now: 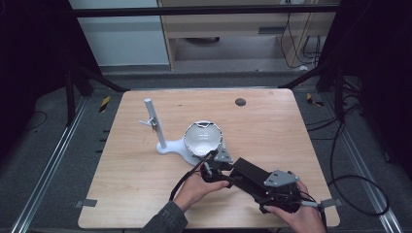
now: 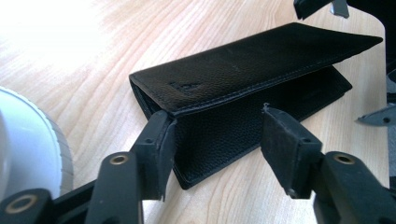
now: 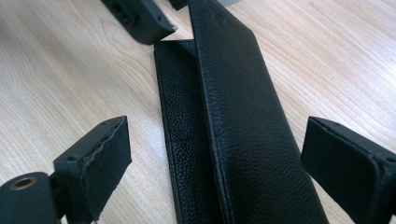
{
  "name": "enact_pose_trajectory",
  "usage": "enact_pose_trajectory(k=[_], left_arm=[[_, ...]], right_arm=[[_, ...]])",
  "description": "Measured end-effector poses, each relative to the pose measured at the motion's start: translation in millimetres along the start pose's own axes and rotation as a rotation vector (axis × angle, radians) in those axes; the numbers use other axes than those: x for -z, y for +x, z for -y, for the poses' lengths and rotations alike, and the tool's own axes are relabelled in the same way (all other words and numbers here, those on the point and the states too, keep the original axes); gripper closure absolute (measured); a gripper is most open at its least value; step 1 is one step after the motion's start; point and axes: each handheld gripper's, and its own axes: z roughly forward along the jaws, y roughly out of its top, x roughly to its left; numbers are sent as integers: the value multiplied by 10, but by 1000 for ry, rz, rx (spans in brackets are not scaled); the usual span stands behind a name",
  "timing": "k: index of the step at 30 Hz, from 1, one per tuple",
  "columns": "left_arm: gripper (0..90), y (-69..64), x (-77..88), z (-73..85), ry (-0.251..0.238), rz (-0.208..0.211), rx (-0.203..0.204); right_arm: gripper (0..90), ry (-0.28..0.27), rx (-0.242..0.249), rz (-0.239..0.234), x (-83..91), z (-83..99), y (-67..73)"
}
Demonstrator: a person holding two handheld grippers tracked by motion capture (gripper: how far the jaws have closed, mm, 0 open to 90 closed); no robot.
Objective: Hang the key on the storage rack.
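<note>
On the wooden table (image 1: 145, 165), my left gripper (image 2: 215, 144) stands half open around the long black leather wallet's (image 2: 243, 79) end, one pad touching it. My right gripper (image 3: 215, 163) gapes wide, touching nothing.

A long black wallet (image 3: 233, 116) is lying on the light wooden table (image 3: 60, 84), running away from the camera, its upper flap lifting off the lower one; the right gripper (image 3: 219, 163) is standing with its jaws spread wide, one either side, neither pad touching leather; the left gripper's jaw tip (image 3: 142, 18) is sitting at the far end.
</note>
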Motion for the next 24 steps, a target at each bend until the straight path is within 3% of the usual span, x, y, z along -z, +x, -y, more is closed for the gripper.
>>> enact_pose_trajectory(k=[2,8,15,20,24], left_arm=[[474,9,5,-14,-9,-1,9],[484,17,16,-45,-14,-8,8],[484,16,-1,-76,-18,-13,14],[484,18,-9,-105,-28,-4,19],[480,3,-7,-128,-36,-2,20]], right_arm=[[104,17,27,10,-29,-54,-9],[180,27,44,13,-67,-127,-38],[268,81,72,21,-147,-199,-93],[362,137,104,30,-240,-271,-123],[495,170,122,40,-295,-306,-147]])
